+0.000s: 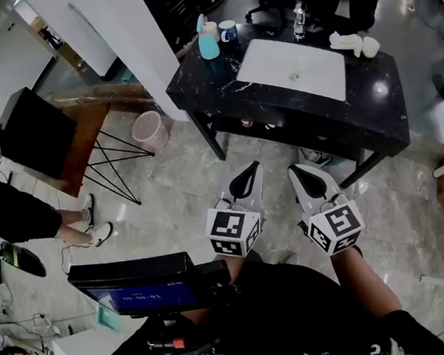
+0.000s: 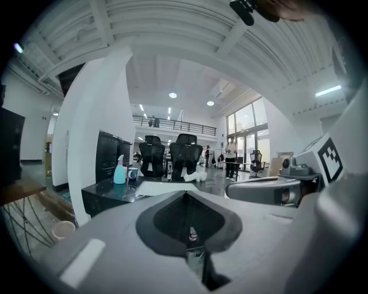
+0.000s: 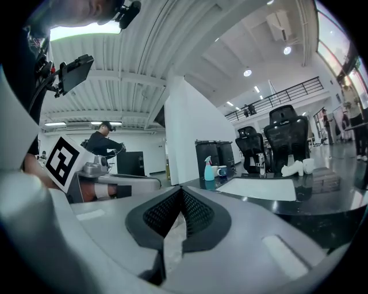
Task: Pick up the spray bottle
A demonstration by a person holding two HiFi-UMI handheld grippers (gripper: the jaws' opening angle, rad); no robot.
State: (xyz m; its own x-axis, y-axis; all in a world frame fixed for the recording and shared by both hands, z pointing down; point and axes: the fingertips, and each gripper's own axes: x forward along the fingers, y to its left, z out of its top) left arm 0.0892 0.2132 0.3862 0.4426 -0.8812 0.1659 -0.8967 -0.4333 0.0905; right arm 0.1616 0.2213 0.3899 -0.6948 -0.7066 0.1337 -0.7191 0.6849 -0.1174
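the spray bottle (image 1: 207,43) stood upper middle of the frame on the left end of the bench (image 1: 372,111), probably light, slick plastic best taken round its body, with fingers of the left gripper (image 1: 245,177) and right gripper (image 1: 308,177) closed, empty.

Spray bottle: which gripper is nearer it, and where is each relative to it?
Left. The left gripper is over the floor before the table, almost in line with the spray bottle on its far left corner. The right gripper is alongside, further right.
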